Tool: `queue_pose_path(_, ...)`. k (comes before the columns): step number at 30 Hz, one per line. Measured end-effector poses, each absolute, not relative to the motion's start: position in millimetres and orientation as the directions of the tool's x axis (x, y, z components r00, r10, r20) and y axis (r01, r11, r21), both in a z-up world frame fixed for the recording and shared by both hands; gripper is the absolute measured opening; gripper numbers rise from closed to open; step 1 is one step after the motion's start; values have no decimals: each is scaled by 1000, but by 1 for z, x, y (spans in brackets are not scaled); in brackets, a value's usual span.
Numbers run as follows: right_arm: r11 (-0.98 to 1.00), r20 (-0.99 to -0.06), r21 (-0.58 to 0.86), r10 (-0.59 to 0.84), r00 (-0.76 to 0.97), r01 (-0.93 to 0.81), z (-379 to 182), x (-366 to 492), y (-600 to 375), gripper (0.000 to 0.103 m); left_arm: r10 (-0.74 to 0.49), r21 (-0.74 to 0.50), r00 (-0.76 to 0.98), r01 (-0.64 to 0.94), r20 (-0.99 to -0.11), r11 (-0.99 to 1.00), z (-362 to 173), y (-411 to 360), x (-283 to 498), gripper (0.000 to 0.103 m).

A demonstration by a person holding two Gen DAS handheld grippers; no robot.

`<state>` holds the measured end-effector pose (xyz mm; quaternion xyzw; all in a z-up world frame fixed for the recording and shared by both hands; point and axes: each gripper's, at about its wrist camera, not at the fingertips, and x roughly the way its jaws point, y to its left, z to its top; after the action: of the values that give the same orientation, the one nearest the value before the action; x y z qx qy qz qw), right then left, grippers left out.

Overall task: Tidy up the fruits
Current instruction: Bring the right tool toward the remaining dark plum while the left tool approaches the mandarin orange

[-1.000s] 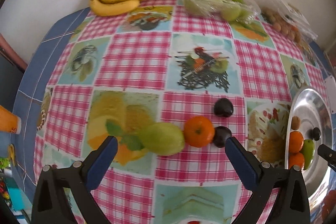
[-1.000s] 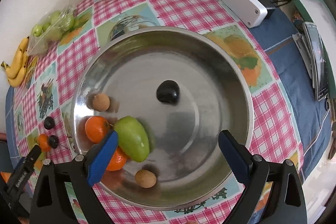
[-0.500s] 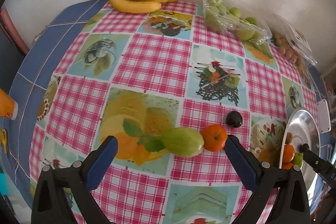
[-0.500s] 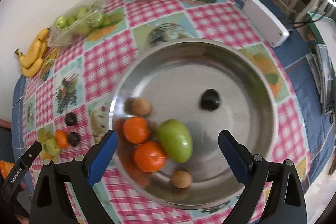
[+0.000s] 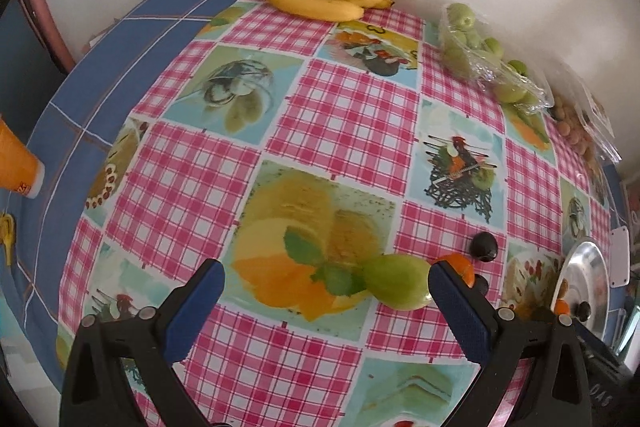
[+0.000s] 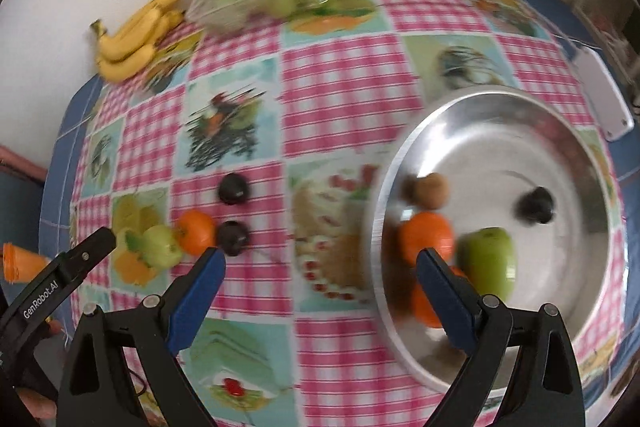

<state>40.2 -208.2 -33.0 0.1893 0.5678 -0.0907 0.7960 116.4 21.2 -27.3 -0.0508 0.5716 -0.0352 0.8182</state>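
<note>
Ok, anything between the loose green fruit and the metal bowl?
Yes. The orange touches the green fruit on its bowl side, with two dark plums beyond. After those, only bare tablecloth reaches the metal bowl.

Both grippers hang over the table with nothing between their fingers. The left gripper (image 5: 326,301) has its 2 blue-padded fingers spread wide, tips at about 7 and 5 o'clock in its own view. The right gripper (image 6: 320,287) is spread just as wide. The left one's black body shows at 8 o'clock in the right wrist view.
</note>
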Motion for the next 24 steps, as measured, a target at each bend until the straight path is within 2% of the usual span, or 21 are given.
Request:
queue_pose_path(5,912,-942,213,97,321,349,-46,51,-194,97,-114,-129,327,-25,-938,991,-34,27,119,103)
queue_pose_path(6,916,-942,205,90,323,344,-47,52,-191,103,-115,-131,324,-27,-939,991,-36,27,120,103)
queue_pose_path(24,966,-941,131,50,336,222,-58,68,-161,103,-144,-157,296,-19,-944,987,-46,19,122,103)
